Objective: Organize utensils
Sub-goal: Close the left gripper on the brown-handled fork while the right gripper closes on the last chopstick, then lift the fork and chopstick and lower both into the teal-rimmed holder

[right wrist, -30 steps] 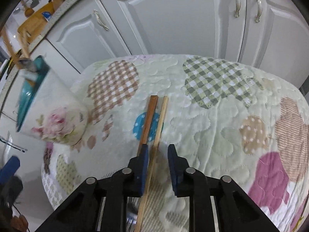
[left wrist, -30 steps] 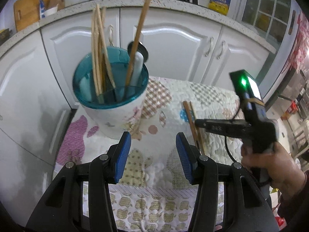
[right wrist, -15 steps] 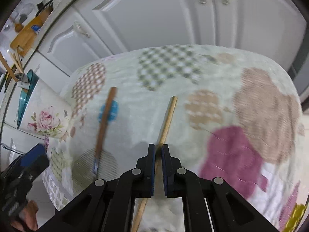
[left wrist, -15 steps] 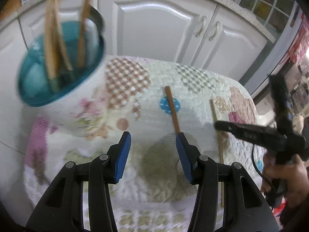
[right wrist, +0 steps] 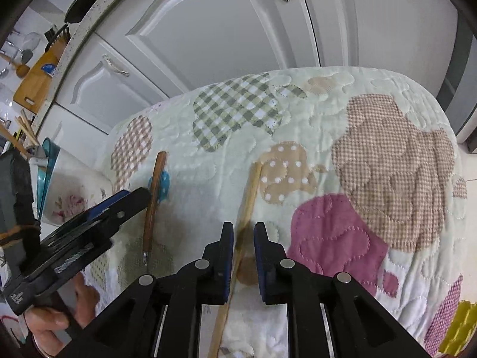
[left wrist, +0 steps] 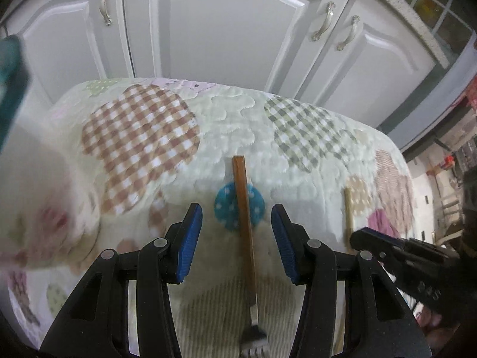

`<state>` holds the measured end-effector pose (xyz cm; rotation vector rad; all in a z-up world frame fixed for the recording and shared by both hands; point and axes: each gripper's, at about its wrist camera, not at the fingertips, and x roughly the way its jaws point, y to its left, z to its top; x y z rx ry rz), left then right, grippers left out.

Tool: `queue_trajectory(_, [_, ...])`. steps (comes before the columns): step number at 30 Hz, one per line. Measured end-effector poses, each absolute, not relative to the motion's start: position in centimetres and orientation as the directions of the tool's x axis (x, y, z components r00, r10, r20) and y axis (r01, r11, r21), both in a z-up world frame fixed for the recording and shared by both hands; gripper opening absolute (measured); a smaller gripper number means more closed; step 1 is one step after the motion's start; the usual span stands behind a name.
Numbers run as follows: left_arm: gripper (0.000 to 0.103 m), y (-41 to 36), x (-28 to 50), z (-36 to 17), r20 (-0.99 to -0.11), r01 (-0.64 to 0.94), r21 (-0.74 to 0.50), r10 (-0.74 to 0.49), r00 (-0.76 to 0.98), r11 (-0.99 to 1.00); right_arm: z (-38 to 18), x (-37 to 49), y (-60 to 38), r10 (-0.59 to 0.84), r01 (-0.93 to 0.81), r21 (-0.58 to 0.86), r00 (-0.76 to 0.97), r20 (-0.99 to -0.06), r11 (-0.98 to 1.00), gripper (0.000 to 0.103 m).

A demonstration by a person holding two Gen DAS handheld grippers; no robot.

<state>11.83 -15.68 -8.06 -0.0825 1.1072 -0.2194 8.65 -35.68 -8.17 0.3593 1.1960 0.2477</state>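
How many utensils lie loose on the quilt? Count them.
2. A dark-handled fork between the open left gripper's fingers, and a pale wooden stick between the right gripper's. Its lower end is hidden.

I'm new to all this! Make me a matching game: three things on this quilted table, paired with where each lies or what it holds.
1 dark brown wooden-handled fork
2 pale wooden stick
3 white floral cup with teal rim

A beside the beige dotted patch
B holds chopsticks
C across the teal dotted patch

Pairs: 1-C, 2-A, 3-B
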Motion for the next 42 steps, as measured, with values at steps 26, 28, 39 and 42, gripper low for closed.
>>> queue_trajectory(26, [0.009, -10.9, 6.0, 0.6, -0.765, 0.247, -0.316, -0.400, 0.504, 0.916, -0.2, 6.4, -35.9, 0.443, -0.149, 0.428, 0.482, -0.756, 0.892, 0.006])
queue_trajectory(28, [0.009, -10.6, 5.4, 1.2, -0.761, 0.248, -0.314, -0.399, 0.511, 0.916, 0.9, 5.4, -35.6, 0.437, -0.161, 0.416, 0.503, -0.746, 0.895, 0.006])
queue_trajectory(39, [0.009, -9.3, 3.1, 2.4, -0.735, 0.242, -0.322, -0.403, 0.545, 0.915, 0.4, 4.4, -34.1, 0.393, -0.153, 0.365, 0.471, -0.790, 0.918, 0.007])
queue_trajectory(42, [0.009, -8.8, 2.9, 2.5, -0.730, 0.233, -0.335, -0.408, 0.549, 0.913, -2.3, 5.5, -34.1, 0.343, -0.093, 0.337, 0.432, -0.834, 0.937, 0.026])
